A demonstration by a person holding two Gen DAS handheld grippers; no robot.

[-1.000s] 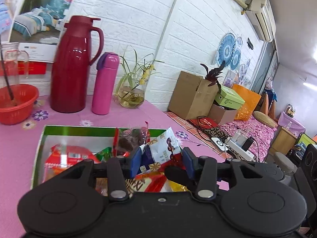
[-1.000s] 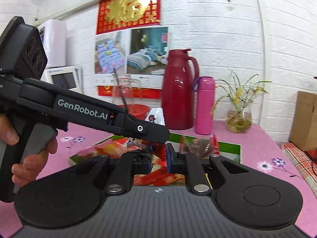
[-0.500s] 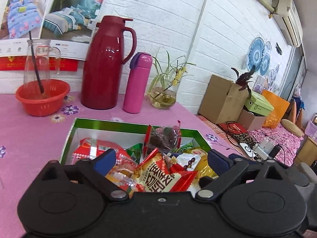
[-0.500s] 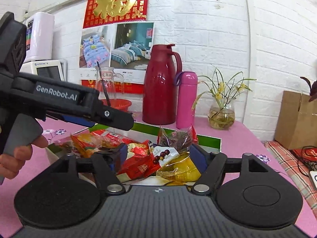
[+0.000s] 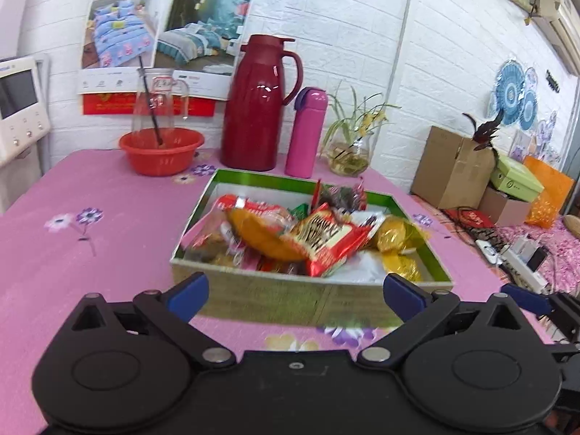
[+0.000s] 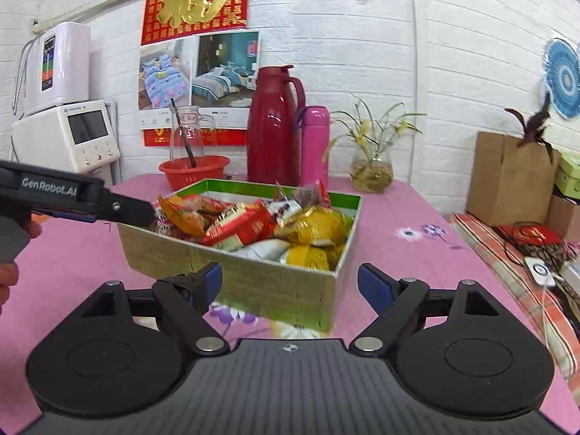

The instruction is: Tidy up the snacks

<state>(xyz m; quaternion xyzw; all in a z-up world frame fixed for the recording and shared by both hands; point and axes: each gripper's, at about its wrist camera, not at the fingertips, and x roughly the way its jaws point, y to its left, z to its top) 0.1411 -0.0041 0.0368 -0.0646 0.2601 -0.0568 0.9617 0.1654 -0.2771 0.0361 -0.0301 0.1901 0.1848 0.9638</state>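
Note:
A green-lined cardboard box (image 5: 275, 295) (image 6: 253, 272) sits on the pink tablecloth, heaped with several snack packets: a red packet (image 5: 326, 243) (image 6: 243, 226), orange ones and yellow ones (image 6: 319, 228). My left gripper (image 5: 295, 293) stands wide open just short of the box's near wall, with nothing between its fingers. My right gripper (image 6: 290, 284) is open too, before the box's near corner, and holds nothing. The left tool's black body (image 6: 72, 199) reaches in from the left in the right wrist view, with a hand (image 6: 7, 253) on its grip.
Behind the box stand a red thermos jug (image 5: 253, 105), a pink bottle (image 5: 306, 130), a glass vase with a plant (image 5: 348, 152) and a red basin holding a glass jar (image 5: 161, 148). Cardboard boxes (image 5: 453, 166) and cables lie off the table's right edge.
Both grippers opened from shut or nearly shut and drew back out of the box toward its near side. The snack packets now lie loose in the box.

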